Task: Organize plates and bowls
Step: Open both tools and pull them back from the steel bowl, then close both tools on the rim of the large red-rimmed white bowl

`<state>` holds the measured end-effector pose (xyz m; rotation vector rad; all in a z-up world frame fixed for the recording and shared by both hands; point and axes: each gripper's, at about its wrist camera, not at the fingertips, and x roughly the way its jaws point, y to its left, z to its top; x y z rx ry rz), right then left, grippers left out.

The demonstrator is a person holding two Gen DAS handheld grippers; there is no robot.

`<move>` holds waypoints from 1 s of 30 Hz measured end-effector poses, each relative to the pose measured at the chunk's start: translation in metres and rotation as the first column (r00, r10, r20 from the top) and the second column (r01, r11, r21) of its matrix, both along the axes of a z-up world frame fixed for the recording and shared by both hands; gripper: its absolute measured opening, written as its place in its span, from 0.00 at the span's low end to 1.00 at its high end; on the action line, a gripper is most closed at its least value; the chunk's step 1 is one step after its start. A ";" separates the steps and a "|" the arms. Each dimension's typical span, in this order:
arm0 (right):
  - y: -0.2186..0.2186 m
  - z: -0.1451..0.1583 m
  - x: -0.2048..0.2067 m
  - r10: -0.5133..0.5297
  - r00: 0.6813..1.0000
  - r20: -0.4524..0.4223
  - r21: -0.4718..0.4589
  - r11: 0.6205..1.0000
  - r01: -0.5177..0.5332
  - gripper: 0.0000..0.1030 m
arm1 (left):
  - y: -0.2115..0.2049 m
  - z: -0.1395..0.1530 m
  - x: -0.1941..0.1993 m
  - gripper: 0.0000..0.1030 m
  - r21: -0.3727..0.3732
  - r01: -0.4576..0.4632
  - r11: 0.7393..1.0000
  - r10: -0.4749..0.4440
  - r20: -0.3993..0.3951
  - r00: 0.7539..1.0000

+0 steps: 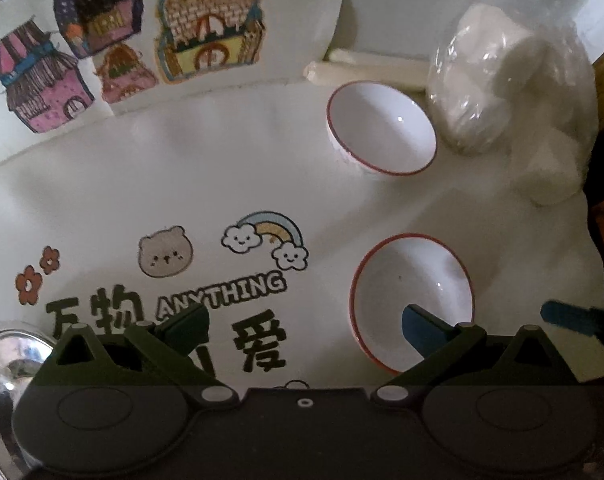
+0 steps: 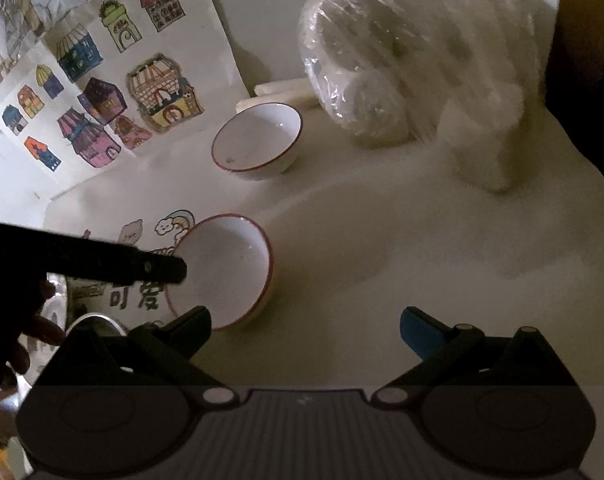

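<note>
Two wrist cameras look steeply down on a white tabletop [image 1: 262,184] printed with cartoon art: a bear face [image 1: 165,251], a rainbow with smiling clouds [image 1: 268,240], the word "ANYTHING" and large dark characters. Two empty white bowls with thin red rims sit upright on it, apart from each other. The near bowl [image 1: 412,300] lies just beside the printed rainbow; the far bowl [image 1: 382,134] stands farther back, close to a clear plastic bag of white rolls [image 1: 510,96] and two pale sticks [image 1: 366,66] lying along the back edge. A sheet with drawings of colourful houses [image 1: 114,44] stands behind the tabletop on the left side. The left gripper [image 1: 306,330] has its fingers spread wide with nothing between them; its right finger shows in front of the near bowl, though whether it touches the bowl cannot be told. The right gripper [image 2: 306,330] likewise has its fingers fully apart and empty, over bare tabletop just beside the near bowl [image 2: 222,268]. In the right wrist view a dark finger of the left gripper reaches across toward that bowl's rim, with a person's hand [image 2: 10,320] in shadow at the left edge. A shiny metal dish [image 1: 6,364] sits at the lower left corner.
</note>
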<state>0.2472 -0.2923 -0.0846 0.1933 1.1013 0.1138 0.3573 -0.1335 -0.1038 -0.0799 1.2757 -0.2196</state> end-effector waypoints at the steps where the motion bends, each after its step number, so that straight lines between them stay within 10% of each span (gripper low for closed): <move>1: 0.001 -0.002 0.002 0.009 1.000 0.004 -0.009 1.000 -0.009 1.00 | -0.002 -0.002 0.000 0.99 0.008 -0.003 1.000 0.003 -0.002 1.000; 16: 0.001 -0.013 0.020 0.138 0.990 0.025 -0.046 0.989 -0.137 0.94 | -0.012 -0.011 -0.002 0.99 0.076 -0.041 0.996 0.043 -0.014 0.999; 30: 0.011 -0.013 0.022 0.172 0.985 0.022 0.016 0.985 -0.173 0.52 | -0.017 -0.013 -0.004 0.83 0.100 -0.033 0.994 0.035 -0.023 0.999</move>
